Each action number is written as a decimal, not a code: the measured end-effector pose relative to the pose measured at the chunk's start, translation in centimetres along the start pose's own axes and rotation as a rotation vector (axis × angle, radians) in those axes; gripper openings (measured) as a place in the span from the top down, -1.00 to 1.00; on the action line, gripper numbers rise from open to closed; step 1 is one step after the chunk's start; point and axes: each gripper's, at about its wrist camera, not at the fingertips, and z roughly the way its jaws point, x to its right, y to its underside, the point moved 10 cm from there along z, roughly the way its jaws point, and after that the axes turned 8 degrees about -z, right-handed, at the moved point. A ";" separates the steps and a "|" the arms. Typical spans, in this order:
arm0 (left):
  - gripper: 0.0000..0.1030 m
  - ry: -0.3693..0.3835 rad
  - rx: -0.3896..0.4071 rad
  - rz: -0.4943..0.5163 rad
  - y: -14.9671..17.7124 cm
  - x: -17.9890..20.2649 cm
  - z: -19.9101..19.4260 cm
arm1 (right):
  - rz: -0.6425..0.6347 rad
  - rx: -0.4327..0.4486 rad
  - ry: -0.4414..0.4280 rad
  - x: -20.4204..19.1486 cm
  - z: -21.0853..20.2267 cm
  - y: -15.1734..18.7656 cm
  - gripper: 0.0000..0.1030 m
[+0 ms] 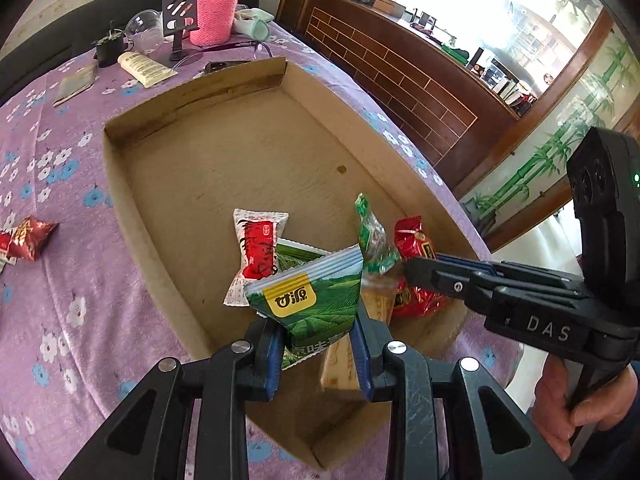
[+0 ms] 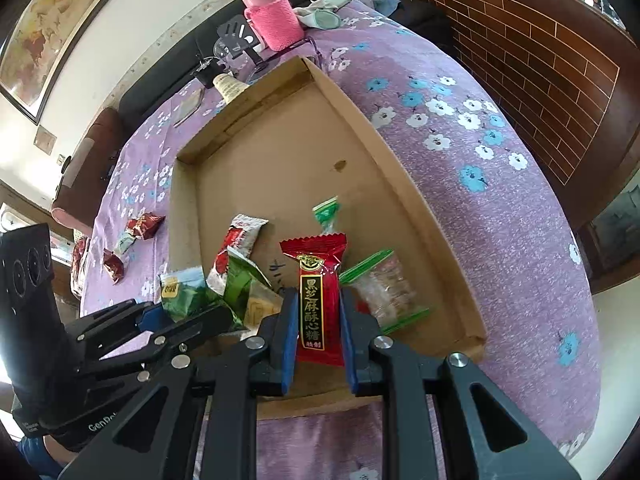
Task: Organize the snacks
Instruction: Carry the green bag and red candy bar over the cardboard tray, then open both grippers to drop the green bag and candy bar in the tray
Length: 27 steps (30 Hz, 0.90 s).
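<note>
Right wrist view: the right hand-held gripper (image 2: 319, 312) pinches a red candy packet (image 2: 320, 300) mid-body, a light, crinkly, slippery thing best held across its flat middle.

left wrist: steeply down, close | right wrist: likewise | shared: cardboard tray (image 1: 120, 184) (image 2: 400, 168)

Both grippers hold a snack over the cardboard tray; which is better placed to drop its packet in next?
Probably the right gripper: its red sesame-candy packet hangs over the brown cardboard tray, beside snacks already inside. The left gripper holds a green packet there too, so the margin is slight.
</note>
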 end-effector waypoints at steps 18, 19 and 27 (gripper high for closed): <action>0.40 0.033 0.024 -0.008 -1.4 0.8 0.5 | -0.032 -0.017 0.016 0.2 1.0 -1.3 0.60; 0.40 0.035 0.024 -0.006 -1.3 0.9 0.5 | -0.033 -0.013 0.017 0.1 0.9 -1.3 0.60; 0.12 0.053 0.037 0.015 -1.3 1.7 0.1 | -0.026 0.006 0.039 0.4 0.1 -1.2 0.50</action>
